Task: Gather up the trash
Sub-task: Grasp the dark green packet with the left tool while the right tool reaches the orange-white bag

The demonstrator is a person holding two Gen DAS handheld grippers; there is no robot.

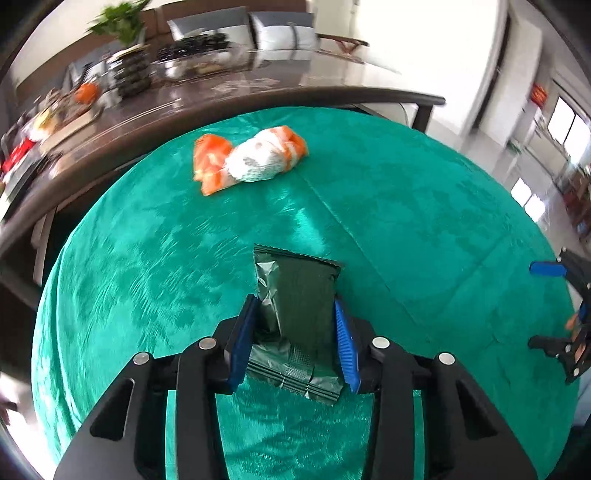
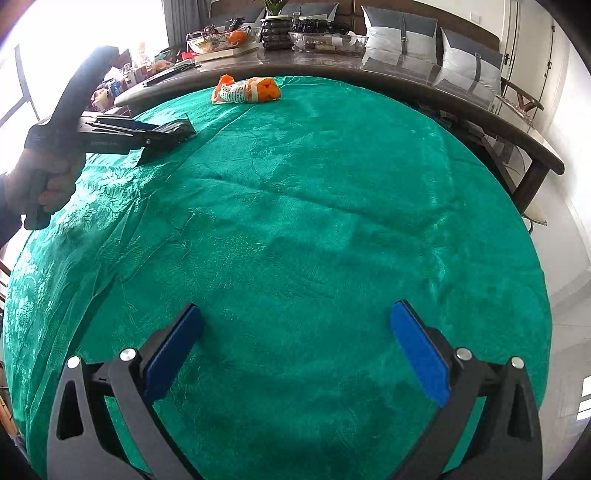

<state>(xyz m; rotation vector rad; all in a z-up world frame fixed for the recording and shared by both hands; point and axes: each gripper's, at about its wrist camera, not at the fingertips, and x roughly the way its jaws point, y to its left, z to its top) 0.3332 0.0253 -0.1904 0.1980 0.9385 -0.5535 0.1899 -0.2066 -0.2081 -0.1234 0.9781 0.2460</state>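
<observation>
A dark green foil wrapper lies on the green cloth, and my left gripper is shut on its near half, with both blue pads pressing its long sides. The right wrist view shows that same gripper at the far left, held in a person's hand. A crumpled orange and white bag rests further back on the cloth, also seen as the orange and white bag near the far edge. My right gripper stands open above bare cloth with nothing between its pads.
Behind the cloth runs a long dark table crowded with glass bowls, an orange, a potted plant and books. Cushions line a sofa beyond it. The cloth falls away at its rounded edges.
</observation>
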